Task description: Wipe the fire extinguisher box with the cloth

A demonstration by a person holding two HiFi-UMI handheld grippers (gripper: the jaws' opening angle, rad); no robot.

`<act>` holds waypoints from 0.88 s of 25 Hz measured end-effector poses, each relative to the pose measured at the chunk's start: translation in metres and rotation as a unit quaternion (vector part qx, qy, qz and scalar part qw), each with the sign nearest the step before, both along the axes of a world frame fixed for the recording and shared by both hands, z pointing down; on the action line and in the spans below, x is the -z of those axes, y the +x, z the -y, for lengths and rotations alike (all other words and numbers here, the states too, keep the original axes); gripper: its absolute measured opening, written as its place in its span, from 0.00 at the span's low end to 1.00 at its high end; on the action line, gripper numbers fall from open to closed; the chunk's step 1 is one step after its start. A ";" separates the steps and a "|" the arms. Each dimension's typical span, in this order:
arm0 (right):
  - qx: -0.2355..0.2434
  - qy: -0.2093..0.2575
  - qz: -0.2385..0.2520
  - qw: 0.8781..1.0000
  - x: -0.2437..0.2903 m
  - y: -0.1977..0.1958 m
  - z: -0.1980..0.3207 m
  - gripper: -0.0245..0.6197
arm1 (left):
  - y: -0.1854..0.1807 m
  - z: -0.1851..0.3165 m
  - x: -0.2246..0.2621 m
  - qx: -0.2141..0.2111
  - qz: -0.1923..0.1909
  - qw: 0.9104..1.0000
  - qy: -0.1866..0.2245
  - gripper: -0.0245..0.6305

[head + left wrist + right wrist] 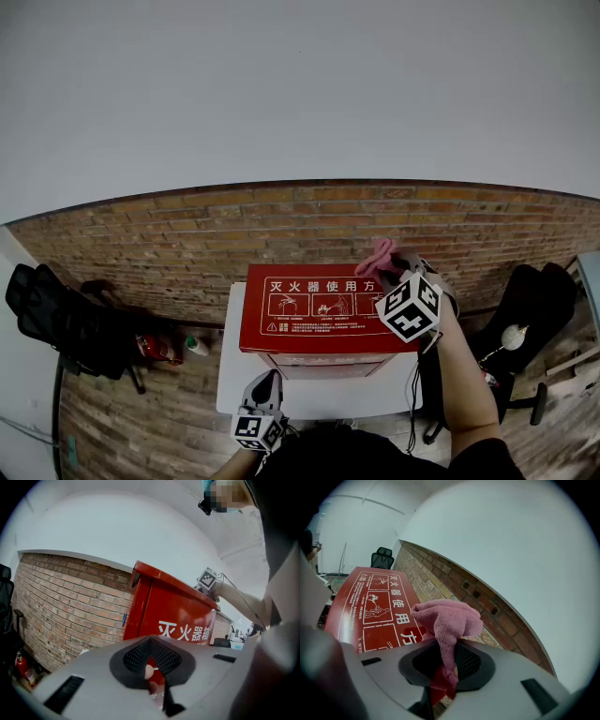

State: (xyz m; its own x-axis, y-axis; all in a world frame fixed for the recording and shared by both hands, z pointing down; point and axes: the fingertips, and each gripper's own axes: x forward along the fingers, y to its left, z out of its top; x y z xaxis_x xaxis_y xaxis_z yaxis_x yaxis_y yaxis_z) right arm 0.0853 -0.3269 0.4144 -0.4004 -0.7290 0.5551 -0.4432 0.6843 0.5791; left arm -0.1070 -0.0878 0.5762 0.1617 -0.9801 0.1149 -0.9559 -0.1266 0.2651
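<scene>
Head view: the red fire extinguisher box (pixel 319 314) sits on a small white table (pixel 234 380), and the right gripper (pixel 396 267) is up at the lid's far right corner with the pink cloth (pixel 379 253). The left gripper (pixel 267 384) hangs low in front of the box. Left gripper view: jaws pressed together on nothing, pointing at the box's front panel (pixel 178 616). Right gripper view: jaws clamped on the cloth (pixel 447 620), which bunches up just above the lid (pixel 370 602). Looks to me like the wipe is just starting. Next up is probably getting the cloth flat on the lid, then sweeping it across the label.
</scene>
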 end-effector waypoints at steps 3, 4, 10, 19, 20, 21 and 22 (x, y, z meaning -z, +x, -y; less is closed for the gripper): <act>-0.005 0.002 0.002 1.000 0.000 0.009 0.002 0.17 | 0.005 -0.001 -0.001 -0.002 0.001 1.000 -0.002 0.06; -0.008 0.003 0.003 1.000 0.000 0.012 0.002 0.17 | 0.006 -0.001 -0.001 -0.003 0.001 1.000 -0.002 0.06; -0.028 0.008 0.021 0.999 0.001 0.032 0.007 0.17 | 0.016 -0.001 0.002 -0.010 0.004 1.000 -0.003 0.06; -0.059 0.016 0.064 0.996 0.003 0.046 0.010 0.17 | 0.018 -0.002 0.004 -0.022 0.009 1.000 -0.004 0.06; -0.064 0.016 0.073 0.995 0.004 0.049 0.010 0.17 | 0.017 -0.002 0.004 -0.025 0.010 1.000 -0.003 0.06; -0.071 0.016 0.082 0.994 0.004 0.051 0.010 0.17 | 0.017 -0.002 0.004 -0.027 0.012 1.000 -0.003 0.06; -0.078 0.015 0.090 0.993 0.004 0.055 0.010 0.17 | 0.016 -0.002 0.005 -0.029 0.013 0.999 -0.002 0.06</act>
